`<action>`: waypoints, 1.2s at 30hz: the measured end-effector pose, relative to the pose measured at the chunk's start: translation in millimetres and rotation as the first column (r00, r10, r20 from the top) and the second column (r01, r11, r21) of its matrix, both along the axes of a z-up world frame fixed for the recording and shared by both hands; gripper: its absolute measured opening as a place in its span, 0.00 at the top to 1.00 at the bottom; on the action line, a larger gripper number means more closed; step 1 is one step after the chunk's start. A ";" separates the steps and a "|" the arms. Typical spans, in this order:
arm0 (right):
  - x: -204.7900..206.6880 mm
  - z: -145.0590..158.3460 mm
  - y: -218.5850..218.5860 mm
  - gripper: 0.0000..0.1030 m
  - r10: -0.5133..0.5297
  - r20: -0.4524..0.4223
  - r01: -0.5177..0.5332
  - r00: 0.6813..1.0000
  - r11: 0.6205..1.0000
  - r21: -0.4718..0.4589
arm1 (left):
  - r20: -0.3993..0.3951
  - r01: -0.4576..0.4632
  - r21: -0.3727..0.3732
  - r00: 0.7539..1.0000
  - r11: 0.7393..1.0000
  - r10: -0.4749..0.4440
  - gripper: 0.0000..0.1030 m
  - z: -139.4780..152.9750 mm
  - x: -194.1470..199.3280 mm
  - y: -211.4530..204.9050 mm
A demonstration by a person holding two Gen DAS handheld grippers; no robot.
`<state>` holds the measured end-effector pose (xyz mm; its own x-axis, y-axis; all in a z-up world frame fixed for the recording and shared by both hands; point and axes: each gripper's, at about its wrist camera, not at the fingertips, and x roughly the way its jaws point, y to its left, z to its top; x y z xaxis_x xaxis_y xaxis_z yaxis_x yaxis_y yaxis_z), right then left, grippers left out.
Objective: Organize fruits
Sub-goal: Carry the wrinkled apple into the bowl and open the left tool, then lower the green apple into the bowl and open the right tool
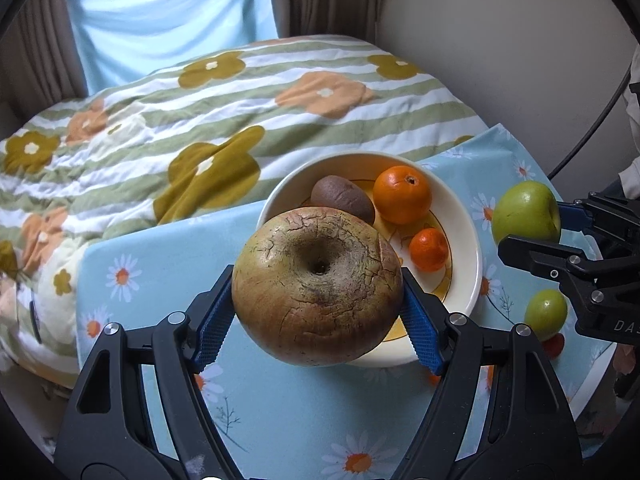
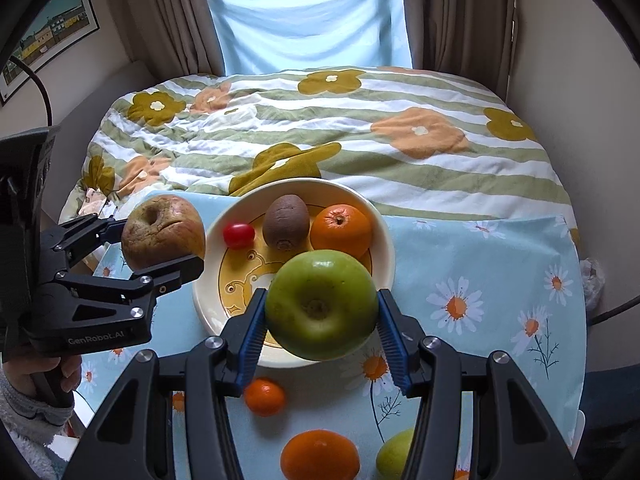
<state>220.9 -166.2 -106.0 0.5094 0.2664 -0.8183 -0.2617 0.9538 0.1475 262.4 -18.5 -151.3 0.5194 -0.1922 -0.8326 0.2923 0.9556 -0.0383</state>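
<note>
Fruits number ten across the two views: two held in grippers, four in the cream ceramic bowl with a yellow painted centre (image 2: 384, 240), four loose on the pale blue daisy-print tablecloth (image 2: 480, 280). In the bowl lie one brown fuzzy kiwi (image 2: 286, 222), one large orange (image 2: 341, 230), one small red tomato (image 2: 238, 235) and one small mandarin (image 1: 429, 250). On the cloth nearer the camera sit a second small mandarin (image 2: 264, 397), a second large orange (image 2: 319, 456) and a small green fruit (image 2: 396, 458), plus a red fruit (image 1: 554, 346), half hidden.

One wrinkled, cracked brownish-red apple (image 1: 317, 286) sits squarely between the blue ribbed pads of the left gripper (image 1: 318, 306), jaws spread wide and pressed to its sides, above the bowl's near-left rim. One smooth green apple (image 2: 321, 306) is clamped likewise in the right gripper (image 2: 322, 330), above the bowl's near edge.

"GenRobot.AI" is printed on the left gripper's body; "DAS" shows on the right.

A green-striped floral quilt (image 2: 360, 140) lies behind the bowl.
</note>
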 end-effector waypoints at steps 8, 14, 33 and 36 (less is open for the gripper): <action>12.5 -12.4 -13.0 0.53 -0.004 -0.021 0.004 1.000 1.000 0.016 | -0.041 0.019 0.018 0.999 1.000 -0.018 0.21 -29.9 17.2 -20.3; 18.6 -18.6 -22.5 0.53 -0.021 -0.036 0.022 0.999 0.999 0.027 | -0.056 0.040 0.057 0.998 0.998 -0.037 0.21 -41.7 22.4 -30.5; 11.5 -5.3 -29.3 0.53 -0.028 -0.016 0.029 0.999 0.999 0.041 | 0.012 -0.024 0.038 1.000 0.999 0.024 0.00 -2.4 -6.2 -2.6; 10.7 -4.1 -24.0 0.53 -0.007 -0.017 0.008 1.000 0.999 0.041 | 0.016 -0.050 0.043 0.999 0.998 0.049 0.00 3.6 -13.0 9.1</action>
